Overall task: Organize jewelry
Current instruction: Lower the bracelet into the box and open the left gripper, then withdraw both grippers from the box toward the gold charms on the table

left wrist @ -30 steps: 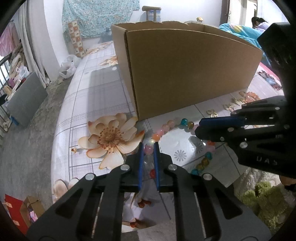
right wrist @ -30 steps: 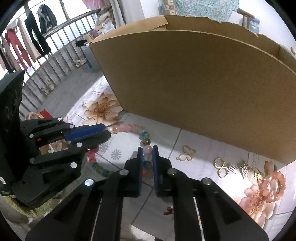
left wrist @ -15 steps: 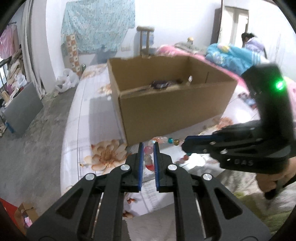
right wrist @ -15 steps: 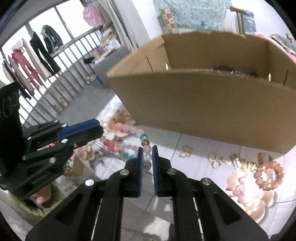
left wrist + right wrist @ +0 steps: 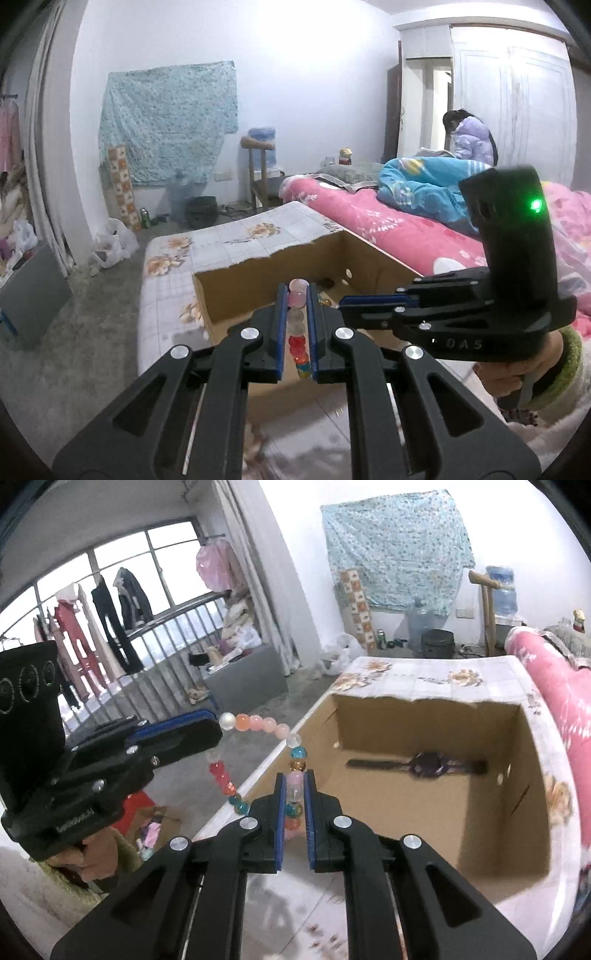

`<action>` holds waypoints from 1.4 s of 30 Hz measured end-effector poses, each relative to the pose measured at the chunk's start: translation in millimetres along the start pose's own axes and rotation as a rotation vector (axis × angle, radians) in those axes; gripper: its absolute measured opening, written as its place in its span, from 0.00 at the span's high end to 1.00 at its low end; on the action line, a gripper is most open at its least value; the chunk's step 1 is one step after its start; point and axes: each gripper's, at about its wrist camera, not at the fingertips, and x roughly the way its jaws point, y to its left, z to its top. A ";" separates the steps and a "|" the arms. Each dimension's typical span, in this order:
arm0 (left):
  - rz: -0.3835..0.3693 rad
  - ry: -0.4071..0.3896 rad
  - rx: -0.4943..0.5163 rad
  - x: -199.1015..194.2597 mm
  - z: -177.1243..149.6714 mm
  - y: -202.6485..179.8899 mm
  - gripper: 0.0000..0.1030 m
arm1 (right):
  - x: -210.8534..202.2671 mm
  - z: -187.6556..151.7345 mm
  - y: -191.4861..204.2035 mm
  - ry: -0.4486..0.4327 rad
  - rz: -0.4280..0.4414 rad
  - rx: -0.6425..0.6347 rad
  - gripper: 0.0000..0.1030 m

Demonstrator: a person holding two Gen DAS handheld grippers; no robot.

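The bead bracelet [image 5: 258, 725] is held in the air, strung between both grippers beside the near-left rim of the cardboard box [image 5: 532, 812]. The left gripper [image 5: 294, 295] and right gripper [image 5: 294, 781] are each clenched on its beads. The box interior is largely bare; a watch [image 5: 428, 765] lies on its floor.

Low table [image 5: 424, 672], floral tiled cloth; open cardboard box [image 5: 524, 775] directly on it, near right edge.
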 end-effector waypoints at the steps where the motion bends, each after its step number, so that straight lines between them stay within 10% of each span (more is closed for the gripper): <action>1: 0.006 0.019 -0.006 12.8 3.4 4.0 0.91 | 8.1 7.9 -8.7 0.017 0.006 0.017 0.91; 10: 0.044 0.219 -0.080 96.3 -16.9 36.0 0.90 | 98.6 29.3 -58.6 0.228 -0.009 0.117 0.90; 12: 0.069 0.262 -0.091 113.0 -24.3 44.1 0.66 | 121.5 28.1 -69.7 0.279 -0.041 0.130 0.90; 15: 0.109 0.271 -0.113 119.5 -29.5 54.6 0.60 | 129.7 23.3 -77.9 0.282 -0.084 0.146 0.90; 32: 0.079 0.083 -0.188 28.0 -40.3 49.7 0.51 | 5.6 1.3 -68.5 0.007 -0.104 0.178 0.62; 42: -0.018 0.066 -0.179 -6.4 -80.7 20.7 0.32 | -39.5 -45.2 -43.7 0.031 -0.063 0.131 0.46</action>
